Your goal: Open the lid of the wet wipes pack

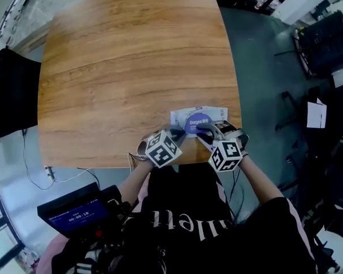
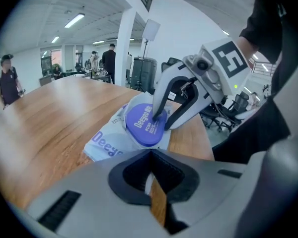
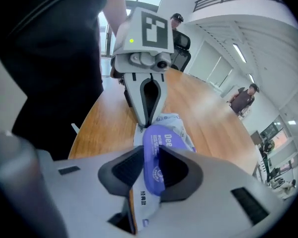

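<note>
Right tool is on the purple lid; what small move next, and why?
Probably swing the right tool up and back: its jaws grip the purple lid, and the left tool rests its closed tips on the wet wipes pack, steadying it.

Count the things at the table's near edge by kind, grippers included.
wet wipes pack: 1
purple lid: 1
grippers: 2, the left gripper and the right gripper
Total: 4
</note>
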`<state>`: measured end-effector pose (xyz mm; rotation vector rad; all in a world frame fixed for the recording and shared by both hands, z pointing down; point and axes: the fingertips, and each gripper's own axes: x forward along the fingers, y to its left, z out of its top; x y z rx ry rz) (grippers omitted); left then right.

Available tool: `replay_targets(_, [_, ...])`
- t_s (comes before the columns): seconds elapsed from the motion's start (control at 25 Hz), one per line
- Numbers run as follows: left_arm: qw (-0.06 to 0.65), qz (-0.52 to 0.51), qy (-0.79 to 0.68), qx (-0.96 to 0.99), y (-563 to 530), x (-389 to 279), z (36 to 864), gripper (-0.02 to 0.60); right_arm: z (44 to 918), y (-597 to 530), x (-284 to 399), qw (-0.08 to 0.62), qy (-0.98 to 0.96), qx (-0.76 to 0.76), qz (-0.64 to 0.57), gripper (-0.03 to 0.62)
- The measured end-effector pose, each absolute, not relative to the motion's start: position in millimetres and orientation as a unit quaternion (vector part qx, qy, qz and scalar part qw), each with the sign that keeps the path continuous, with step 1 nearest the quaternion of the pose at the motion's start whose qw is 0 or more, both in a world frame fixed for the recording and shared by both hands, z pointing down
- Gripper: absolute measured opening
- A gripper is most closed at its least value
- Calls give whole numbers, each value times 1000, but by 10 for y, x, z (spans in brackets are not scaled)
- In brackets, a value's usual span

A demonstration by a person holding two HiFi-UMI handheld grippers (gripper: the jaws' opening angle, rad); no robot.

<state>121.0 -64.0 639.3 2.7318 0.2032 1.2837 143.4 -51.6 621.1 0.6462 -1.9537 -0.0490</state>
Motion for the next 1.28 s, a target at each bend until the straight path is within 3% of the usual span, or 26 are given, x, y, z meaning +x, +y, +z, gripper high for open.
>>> replay_targets(0.32, [36,419,61,905,-589,1251,6373,2,6073,-504,1490,449,-849,280,-8,79])
replay_targets(0.8, [18,413,68,908,-626,1230,6424,2,6043,-727,1485,444,-855,268,-21,66])
replay_targets(1.0, [12,412,68,909,-607,1220,6418,2,5568,-1176,1386,381,-868,312,-62,49])
replay_targets(1.28, [17,412,69,908,-579,1282,6449,2,5462,-1783,1279,376,-865,325,-71,37])
